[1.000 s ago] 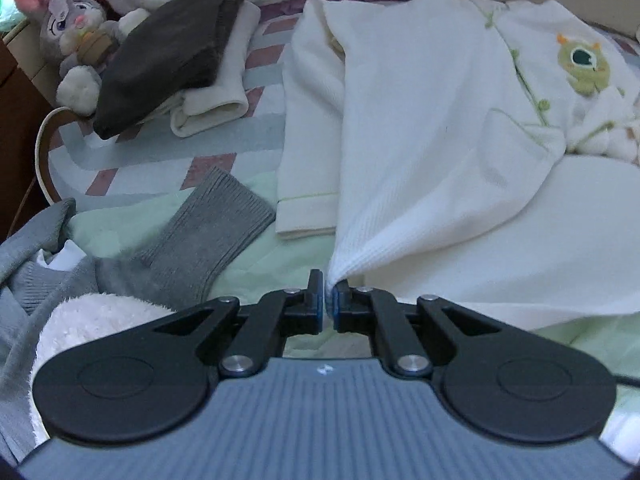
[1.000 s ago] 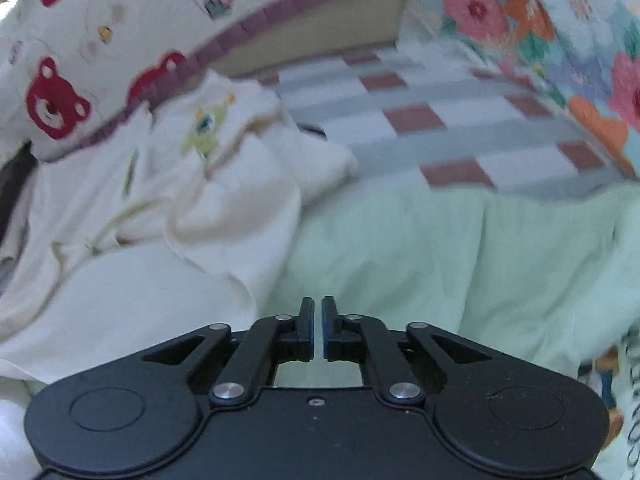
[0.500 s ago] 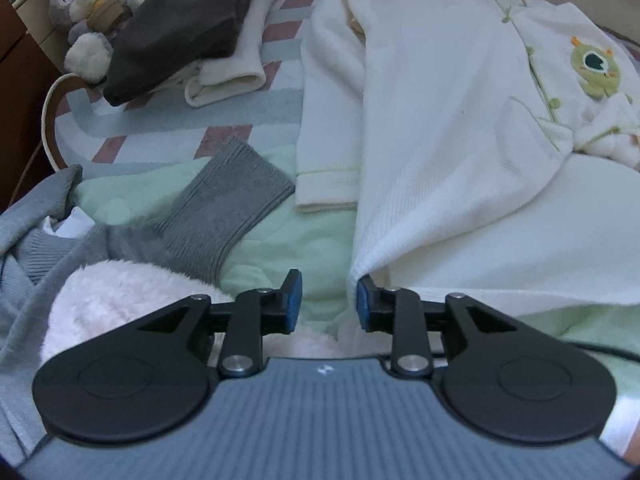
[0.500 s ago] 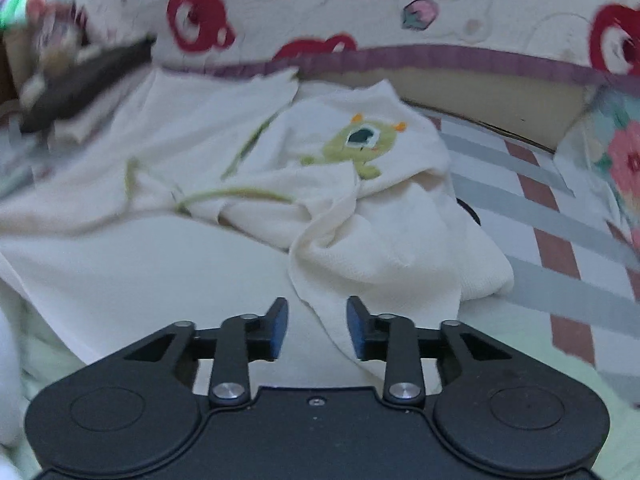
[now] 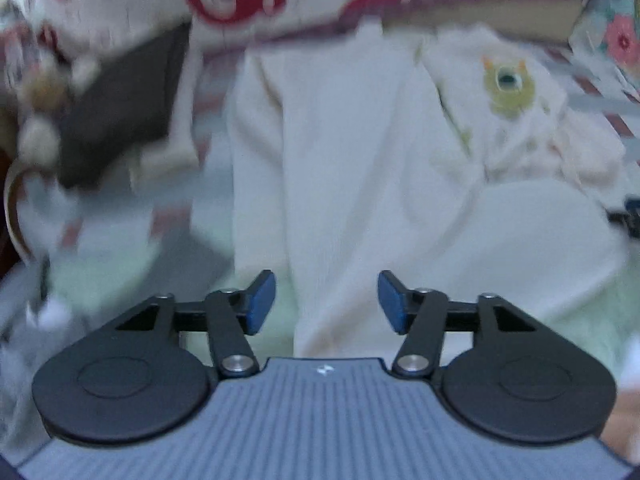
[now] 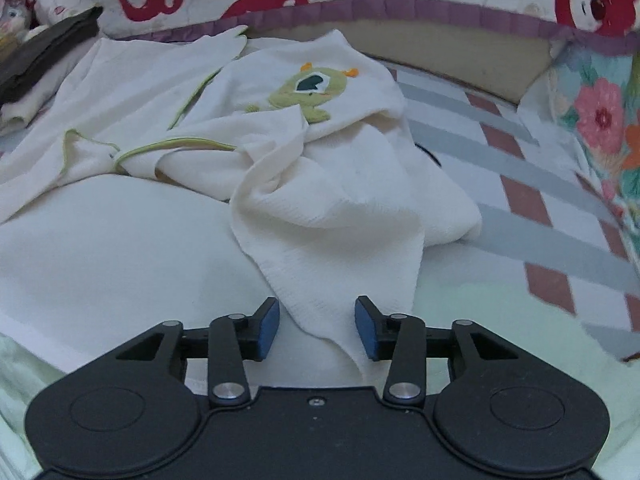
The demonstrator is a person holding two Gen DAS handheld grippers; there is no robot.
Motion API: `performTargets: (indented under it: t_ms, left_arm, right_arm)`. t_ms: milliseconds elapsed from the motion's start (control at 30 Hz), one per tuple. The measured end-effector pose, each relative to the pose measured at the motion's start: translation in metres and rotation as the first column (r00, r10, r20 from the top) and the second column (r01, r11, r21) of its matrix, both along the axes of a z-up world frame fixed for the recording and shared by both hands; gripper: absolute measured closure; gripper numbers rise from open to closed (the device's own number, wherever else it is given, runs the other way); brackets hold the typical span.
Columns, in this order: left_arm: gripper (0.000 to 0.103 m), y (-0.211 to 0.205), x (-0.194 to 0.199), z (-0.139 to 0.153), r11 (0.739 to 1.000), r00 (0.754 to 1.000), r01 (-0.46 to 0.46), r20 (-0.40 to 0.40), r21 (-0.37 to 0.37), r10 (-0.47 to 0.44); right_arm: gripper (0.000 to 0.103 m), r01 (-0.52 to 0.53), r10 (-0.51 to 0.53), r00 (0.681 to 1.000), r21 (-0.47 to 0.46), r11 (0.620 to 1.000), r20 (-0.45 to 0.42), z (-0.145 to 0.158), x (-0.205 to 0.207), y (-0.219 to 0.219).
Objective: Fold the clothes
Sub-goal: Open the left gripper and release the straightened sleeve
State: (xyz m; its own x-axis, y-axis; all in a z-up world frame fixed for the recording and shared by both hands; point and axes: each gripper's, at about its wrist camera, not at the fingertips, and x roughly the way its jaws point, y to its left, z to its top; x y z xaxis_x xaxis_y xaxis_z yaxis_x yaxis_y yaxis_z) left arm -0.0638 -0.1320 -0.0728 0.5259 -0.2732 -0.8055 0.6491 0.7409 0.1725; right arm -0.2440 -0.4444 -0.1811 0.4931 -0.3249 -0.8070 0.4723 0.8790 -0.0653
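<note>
Hovering over the cream garment [image 6: 328, 216], both grippers have just opened, gripping nothing.

Black fingers [image 6: 262, 330], blue pads [image 5: 260, 304]

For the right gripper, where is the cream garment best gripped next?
Probably the loose pointed flap of the cream garment hanging toward the right gripper, approached from the near edge. It already lies between the open jaws, which have just been opening, free of the bunched folds.
</note>
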Motion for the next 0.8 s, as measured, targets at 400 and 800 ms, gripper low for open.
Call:
performTargets:
  t_ms: [400, 800]
  left_arm:
    - [0.045, -0.146, -0.011, -0.04, 0.957, 0.955, 0.289, -0.056, -0.028, -0.29]
    - [0.045, -0.168, -0.038, -0.066, 0.925, 0.922, 0.379, -0.075, -0.017, -0.379]
  right_arm:
    - [0.099, 0.22, -0.199, 0.931, -0.036, 0.975, 0.307, 0.062, -0.069, -0.012]
    - [0.102, 0.419, -0.449, 0.861, 0.167, 0.893, 0.238, 0.032, -0.138, -0.046]
